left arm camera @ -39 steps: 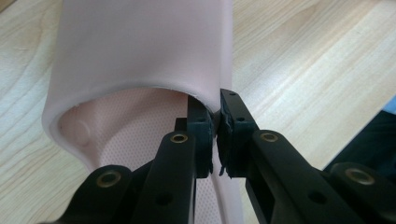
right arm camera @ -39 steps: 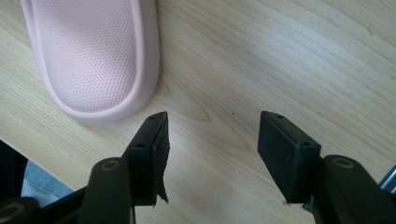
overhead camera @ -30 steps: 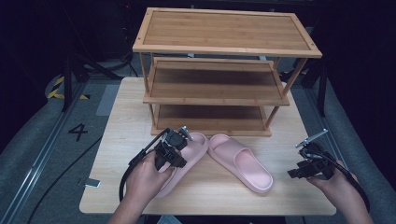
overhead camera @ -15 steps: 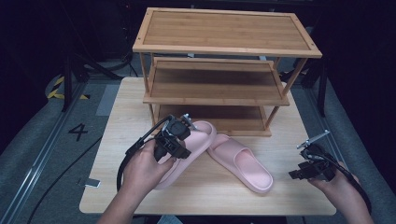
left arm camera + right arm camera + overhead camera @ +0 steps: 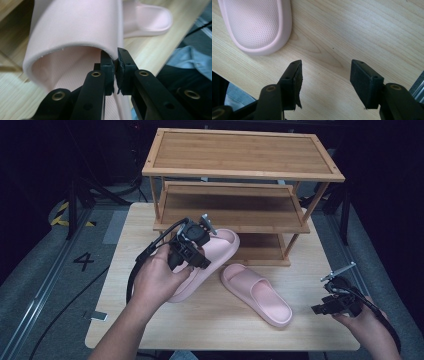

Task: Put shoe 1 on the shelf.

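The left claw [image 5: 115, 65] is clenched on the edge of the strap of a pale pink moulded foam slipper [image 5: 207, 262], its black pads pinching the thin, smooth band where the strap arches over the footbed. Compared with a second ago, the slipper's toe end has come up off the worktop [image 5: 115, 270] and now tilts towards the lower shelves of the three-tier bamboo shoe rack [image 5: 242, 170], with the heel end low near the worktop; whether it still touches cannot be told. That lift suggests the carry to the rack has begun, with placement not yet made.

The right claw [image 5: 325, 82] stands released, its jaws spread over bare wood near the worktop's right front corner, holding nothing. Just beside it lies the second pink foam slipper [image 5: 257, 292], flat on the worktop, its rounded heel showing a finely dimpled footbed [image 5: 254, 22] within a smooth raised rim.

The worktop is light, straight-grained wood. The rack's slatted shelves are a warmer honey tone with framed edges, and no footwear shows on the parts of them in view.
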A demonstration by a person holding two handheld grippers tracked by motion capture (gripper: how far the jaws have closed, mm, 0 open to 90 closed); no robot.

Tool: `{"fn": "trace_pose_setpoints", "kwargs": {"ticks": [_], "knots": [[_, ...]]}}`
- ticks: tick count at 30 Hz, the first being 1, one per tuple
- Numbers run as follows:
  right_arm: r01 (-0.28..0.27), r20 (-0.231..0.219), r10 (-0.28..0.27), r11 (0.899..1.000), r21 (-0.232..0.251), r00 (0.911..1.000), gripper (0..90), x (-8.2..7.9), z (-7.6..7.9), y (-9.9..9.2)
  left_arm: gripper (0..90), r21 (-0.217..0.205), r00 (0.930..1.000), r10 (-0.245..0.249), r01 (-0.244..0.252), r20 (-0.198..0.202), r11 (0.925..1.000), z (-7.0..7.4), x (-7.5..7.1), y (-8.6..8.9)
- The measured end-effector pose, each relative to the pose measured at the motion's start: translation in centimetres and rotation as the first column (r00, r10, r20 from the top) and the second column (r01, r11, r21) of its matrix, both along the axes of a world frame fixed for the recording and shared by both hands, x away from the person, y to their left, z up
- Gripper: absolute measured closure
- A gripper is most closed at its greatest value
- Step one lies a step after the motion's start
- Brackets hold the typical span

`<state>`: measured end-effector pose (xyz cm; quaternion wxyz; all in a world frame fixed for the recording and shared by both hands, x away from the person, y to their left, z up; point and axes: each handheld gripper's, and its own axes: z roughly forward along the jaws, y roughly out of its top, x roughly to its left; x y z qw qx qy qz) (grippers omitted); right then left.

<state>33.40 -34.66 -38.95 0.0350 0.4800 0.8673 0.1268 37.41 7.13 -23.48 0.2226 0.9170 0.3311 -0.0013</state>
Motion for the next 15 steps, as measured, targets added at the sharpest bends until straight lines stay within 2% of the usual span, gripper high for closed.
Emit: {"fn": "trace_pose_setpoints", "kwargs": {"ticks": [1, 2, 4, 6, 12, 15], "knots": [[0.008, -0.004, -0.008, 1.000, -0.001, 1.0000, 43.8, -0.1, 0.0, -0.1, 84.0, -0.009, 1.0000, 0.000, 0.000, 0.000, 1.0000, 0.6, 0.1, -0.2], [0.010, -0.002, -0.010, 1.000, 0.002, 1.0000, 43.8, -0.1, -0.1, -0.1, 83.9, -0.009, 1.0000, 0.000, 0.000, 0.000, 1.0000, 0.6, 0.1, -0.2], [0.008, -0.002, -0.008, 1.000, -0.001, 1.0000, 43.8, -0.1, -0.1, -0.2, 84.0, 0.010, 0.9996, -0.003, 0.002, 0.027, 0.9999, 1.4, 0.0, -0.8], [0.012, -0.006, -0.012, 1.000, 0.002, 0.9999, 43.8, -0.2, -0.1, -0.2, 84.1, 0.020, 0.9996, -0.006, 0.005, 0.028, 0.9998, 1.9, 0.1, -1.0], [0.012, -0.008, -0.012, 1.000, 0.003, 0.9999, 43.8, -0.4, -0.2, -0.3, 84.2, 0.017, 0.9991, -0.016, 0.016, 0.039, 0.9997, 2.7, 0.4, -1.3], [0.006, -0.009, -0.006, 1.000, -0.002, 0.9999, 43.8, -0.4, -0.3, -0.3, 85.0, 0.025, 0.9977, -0.023, 0.021, 0.064, 0.9995, 3.2, 0.3, -1.6]]}}
